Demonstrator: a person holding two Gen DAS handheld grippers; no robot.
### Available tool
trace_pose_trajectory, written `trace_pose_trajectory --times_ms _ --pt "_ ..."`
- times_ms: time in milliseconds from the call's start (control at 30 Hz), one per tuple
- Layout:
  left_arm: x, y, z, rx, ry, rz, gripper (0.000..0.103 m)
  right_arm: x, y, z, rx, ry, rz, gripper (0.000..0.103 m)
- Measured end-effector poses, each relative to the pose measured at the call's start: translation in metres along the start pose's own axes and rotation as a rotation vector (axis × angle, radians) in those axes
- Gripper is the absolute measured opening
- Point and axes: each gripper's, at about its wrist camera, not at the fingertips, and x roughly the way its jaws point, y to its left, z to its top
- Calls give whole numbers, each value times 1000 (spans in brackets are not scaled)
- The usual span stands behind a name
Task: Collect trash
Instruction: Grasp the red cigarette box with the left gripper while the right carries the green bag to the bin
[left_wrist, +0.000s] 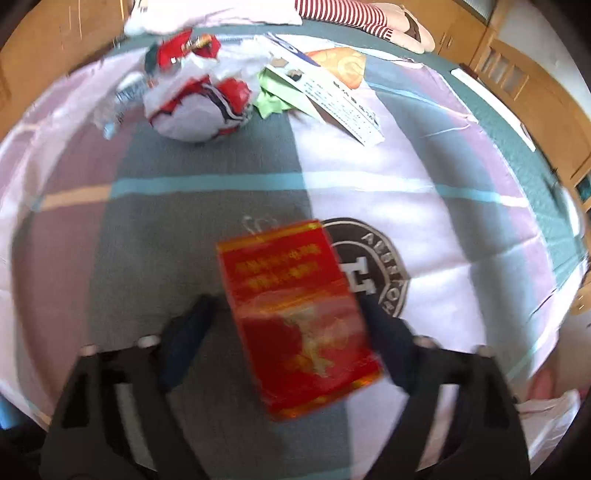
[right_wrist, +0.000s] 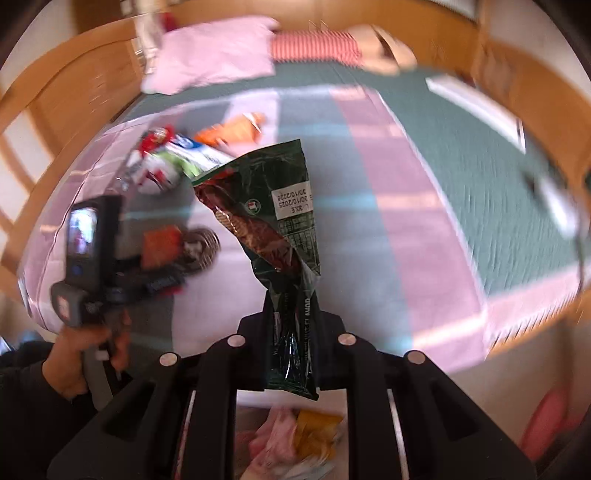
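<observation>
A red box with gold print (left_wrist: 295, 314) lies on the striped bedcover (left_wrist: 443, 229), between the fingers of my left gripper (left_wrist: 288, 304). The right finger (left_wrist: 376, 325) is against the box, while a thin strip of cover shows between the box and the left finger (left_wrist: 195, 325), so these jaws are open. My right gripper (right_wrist: 291, 317) is shut on the lower end of a dark green snack wrapper (right_wrist: 273, 206), which stands up above the bed. From the right wrist, the left gripper (right_wrist: 166, 258) hangs over the red box (right_wrist: 160, 242), with a hand (right_wrist: 88, 347) holding it.
More litter sits at the far side of the bed: a red-and-white crumpled wrapper (left_wrist: 199, 107), green paper (left_wrist: 271, 96), a printed leaflet (left_wrist: 332, 99) and an orange packet (left_wrist: 343, 64). Below the right gripper is an open container holding pink and yellow scraps (right_wrist: 295, 435). A wooden frame (right_wrist: 48, 122) surrounds the bed.
</observation>
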Motion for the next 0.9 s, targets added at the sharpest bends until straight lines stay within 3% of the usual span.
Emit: trace_pose_trajectory --times_ms 133,267,500,733,900 --pt "-9 14 -7 -20 -34 -17 60 11 -2 -12 85 21 58 17" --pt "-30 35 -21 -75 -74 43 59 -4 16 -12 70 -54 107 17" --pt "-84 55 -41 -122 -259 98 59 -44 20 -20 46 -158 174 17" --pt "-138 50 -91 -157 -338 69 59 -77 18 -42 27 -221 187 17" --pt "-189 26 -116 -114 -397 18 59 -98 18 -57 30 -251 197 17"
